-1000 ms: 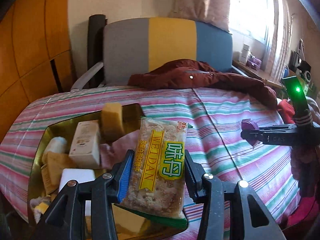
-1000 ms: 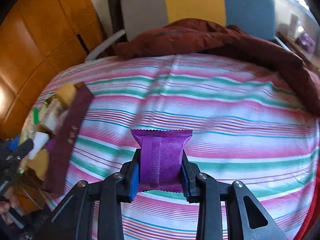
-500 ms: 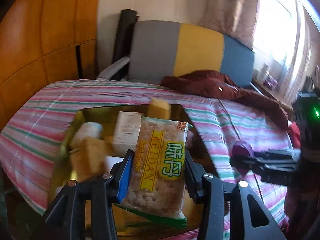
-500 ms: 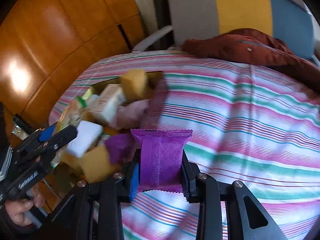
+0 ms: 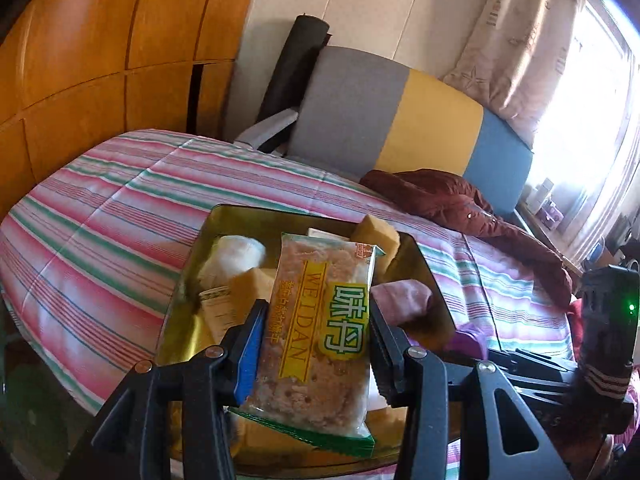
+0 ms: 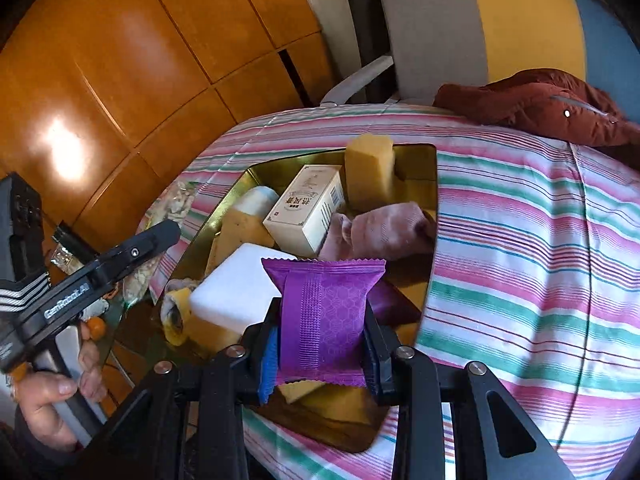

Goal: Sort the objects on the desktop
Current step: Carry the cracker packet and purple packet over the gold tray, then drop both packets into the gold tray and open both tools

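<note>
A cracker pack (image 5: 320, 332) printed WEIDAN is clamped upright between the jaws of the left tool (image 5: 316, 344), its sides pressed by both pads, and it is held above a gold tray (image 5: 240, 216). A purple sachet (image 6: 324, 320) is gripped the same way by the right tool (image 6: 320, 356), narrow jaws closed against its two edges, over the near part of the tray. The tray is seen lying on a striped cloth (image 6: 520, 240) of pink, green and white bands. Inside the tray a white box (image 6: 308, 208) with dark print is propped against a tall yellow block (image 6: 368, 172); a pink cloth roll (image 6: 384, 228) lies just beside the box, and a white slab (image 6: 236, 292) lies nearer the camera. A pale wrapped roll (image 5: 232, 256) is seen at the tray's far left. In the right wrist view the left tool is held by a hand (image 6: 52, 396) at the lower left. A dark red jacket (image 6: 540, 104) is draped at the cloth's far edge, before a chair (image 5: 400, 120) banded grey, yellow and blue. Orange wood panels (image 6: 120, 60) fill the left background.
</note>
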Demonstrator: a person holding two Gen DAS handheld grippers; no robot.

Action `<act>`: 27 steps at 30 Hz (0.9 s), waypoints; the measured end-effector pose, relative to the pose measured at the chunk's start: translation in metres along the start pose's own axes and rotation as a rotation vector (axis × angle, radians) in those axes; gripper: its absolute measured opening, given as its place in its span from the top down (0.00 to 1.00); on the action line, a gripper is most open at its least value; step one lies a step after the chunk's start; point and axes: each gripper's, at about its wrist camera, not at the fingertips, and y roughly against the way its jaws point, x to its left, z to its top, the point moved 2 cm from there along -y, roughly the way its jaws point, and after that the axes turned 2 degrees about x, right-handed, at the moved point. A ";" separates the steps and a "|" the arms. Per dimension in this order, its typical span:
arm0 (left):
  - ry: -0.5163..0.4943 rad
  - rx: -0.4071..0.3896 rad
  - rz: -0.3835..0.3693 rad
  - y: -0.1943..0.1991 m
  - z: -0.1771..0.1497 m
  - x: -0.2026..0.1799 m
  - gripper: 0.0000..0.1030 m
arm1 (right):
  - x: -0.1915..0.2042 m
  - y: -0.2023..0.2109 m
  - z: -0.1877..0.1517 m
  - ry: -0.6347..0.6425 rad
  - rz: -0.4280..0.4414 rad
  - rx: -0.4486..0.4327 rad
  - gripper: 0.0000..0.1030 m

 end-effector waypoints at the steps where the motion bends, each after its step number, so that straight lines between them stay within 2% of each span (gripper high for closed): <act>1: -0.006 -0.001 0.000 -0.002 0.001 -0.002 0.55 | 0.001 -0.002 0.002 -0.002 -0.007 -0.004 0.66; 7: -0.039 0.015 0.004 -0.019 0.006 -0.012 0.54 | 0.002 -0.009 0.014 -0.014 -0.030 -0.013 0.65; 14: -0.033 0.041 0.015 -0.040 0.011 -0.014 0.54 | -0.004 -0.017 0.025 -0.038 -0.046 -0.020 0.62; 15: -0.033 0.041 0.021 -0.042 0.011 -0.014 0.54 | -0.003 -0.018 0.026 -0.033 -0.051 -0.020 0.61; 17: -0.032 0.044 0.028 -0.044 0.011 -0.013 0.53 | -0.001 -0.021 0.027 -0.020 -0.050 -0.022 0.50; 19: -0.038 0.041 0.036 -0.045 0.011 -0.013 0.45 | 0.002 -0.024 0.028 -0.006 -0.055 -0.024 0.50; 21: -0.035 0.039 0.052 -0.046 0.011 -0.011 0.41 | 0.003 -0.025 0.027 -0.003 -0.061 -0.026 0.47; 23: -0.024 0.035 0.060 -0.044 0.012 -0.008 0.34 | 0.002 -0.025 0.025 -0.010 -0.066 -0.030 0.38; 27: -0.020 0.012 0.110 -0.033 0.015 -0.005 0.20 | 0.004 -0.020 0.018 0.001 -0.085 -0.039 0.31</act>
